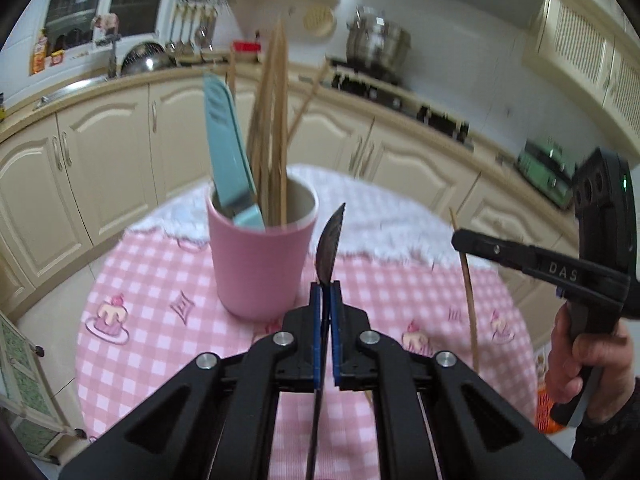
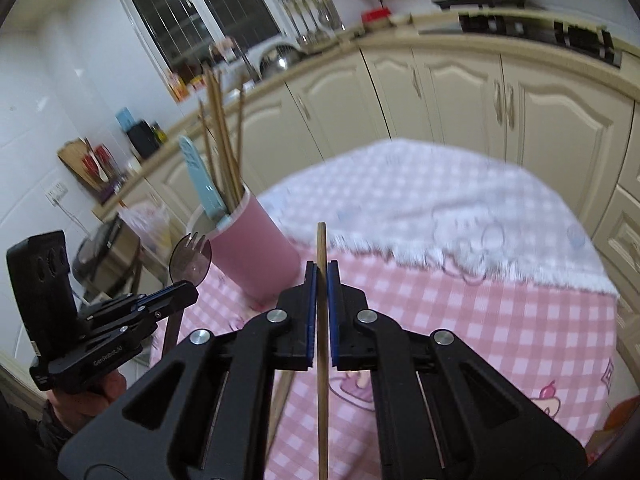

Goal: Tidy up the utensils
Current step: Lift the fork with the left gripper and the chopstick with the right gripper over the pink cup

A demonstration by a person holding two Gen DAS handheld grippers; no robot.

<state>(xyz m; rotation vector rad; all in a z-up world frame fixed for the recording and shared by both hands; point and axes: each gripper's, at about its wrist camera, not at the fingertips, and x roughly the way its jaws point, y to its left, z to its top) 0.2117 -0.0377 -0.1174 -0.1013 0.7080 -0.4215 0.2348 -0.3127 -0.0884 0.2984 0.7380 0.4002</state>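
Lettering is sparse: the right gripper (image 1: 460, 240) carries "DAS" on its arm in the left wrist view, and the left gripper (image 2: 188, 290) shows a small line on its body in the right wrist view that looks like "GenRobot.AI", though it is too fine to be sure.

The left gripper's (image 1: 327, 286) jaws are clamped together on a dark spork (image 1: 329, 246). From its own camera the spork is edge-on, and its handle runs down between the arms and out of frame; the right wrist view shows its bowl and tines (image 2: 191, 254) above the jaw tips. The right gripper's (image 2: 321, 270) jaws are clamped on a wooden chopstick (image 2: 321, 340), upright, its lower end cut off by the frame edge. Both utensils are off the surface.

A pink cup (image 1: 262, 268) stands on the round surface, covered by a pink checked cloth (image 1: 160, 344) printed with cakes. It holds a light blue utensil (image 1: 228, 152) and a bunch of wooden chopsticks (image 1: 274, 128); their lower ends are hidden inside, and blur blocks an exact count. A white fringed cloth (image 2: 440, 208) covers the far part of the surface. A hand (image 1: 576, 364) grips the right gripper's handle, partly cut off.
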